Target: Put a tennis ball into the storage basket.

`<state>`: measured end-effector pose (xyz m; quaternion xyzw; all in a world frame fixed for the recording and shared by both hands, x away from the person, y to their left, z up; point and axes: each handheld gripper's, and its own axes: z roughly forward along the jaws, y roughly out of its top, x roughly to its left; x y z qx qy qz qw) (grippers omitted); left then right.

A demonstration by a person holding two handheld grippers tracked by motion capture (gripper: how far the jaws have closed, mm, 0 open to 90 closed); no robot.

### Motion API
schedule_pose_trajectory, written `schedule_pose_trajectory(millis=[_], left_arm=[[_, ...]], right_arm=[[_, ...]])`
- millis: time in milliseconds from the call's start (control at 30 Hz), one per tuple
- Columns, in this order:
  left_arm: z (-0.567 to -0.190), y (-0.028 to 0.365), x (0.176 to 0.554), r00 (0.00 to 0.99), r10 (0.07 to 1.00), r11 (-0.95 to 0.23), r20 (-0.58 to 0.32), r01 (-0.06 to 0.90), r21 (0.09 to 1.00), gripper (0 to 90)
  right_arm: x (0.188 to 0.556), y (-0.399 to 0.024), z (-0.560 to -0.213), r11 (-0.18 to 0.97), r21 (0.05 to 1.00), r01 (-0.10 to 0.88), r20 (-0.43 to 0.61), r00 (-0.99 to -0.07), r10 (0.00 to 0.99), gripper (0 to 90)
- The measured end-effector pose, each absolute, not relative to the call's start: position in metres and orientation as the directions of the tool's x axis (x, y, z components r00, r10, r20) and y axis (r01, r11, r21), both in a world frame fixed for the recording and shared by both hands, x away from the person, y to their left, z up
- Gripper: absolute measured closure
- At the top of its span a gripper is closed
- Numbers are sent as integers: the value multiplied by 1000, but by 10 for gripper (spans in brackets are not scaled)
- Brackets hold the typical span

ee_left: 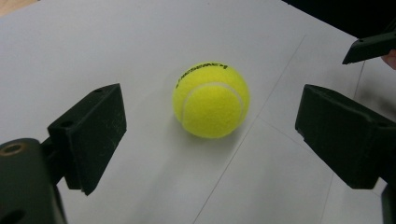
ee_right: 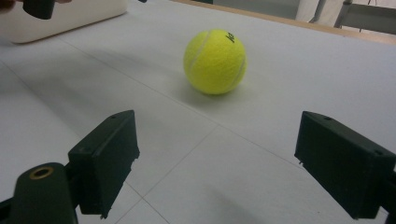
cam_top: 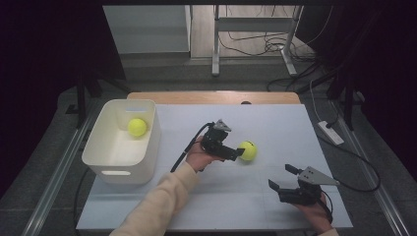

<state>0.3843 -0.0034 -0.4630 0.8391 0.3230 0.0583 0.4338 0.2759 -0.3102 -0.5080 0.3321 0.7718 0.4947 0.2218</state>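
A yellow ball (cam_top: pixel 247 151) lies on the white table (cam_top: pixel 275 128) near its middle, just ahead of the left gripper (cam_top: pixel 239 153), whose jaws stand wide to either side of the ball without touching it. The right gripper (cam_top: pixel 281 178) rests lower on the table, well apart from the ball, jaws wide with nothing between them. Over at the left edge sits a white bin (cam_top: pixel 101 150) with a second ball (cam_top: pixel 137 127) inside.
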Motion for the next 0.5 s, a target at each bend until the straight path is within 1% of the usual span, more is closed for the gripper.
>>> schedule_pose_trajectory(millis=[500], left_arm=[[-471, -16, 388, 793, 582, -433, -178, 488, 758, 90]], right_arm=[[276, -310, -508, 292, 911, 293, -14, -682, 731, 131]])
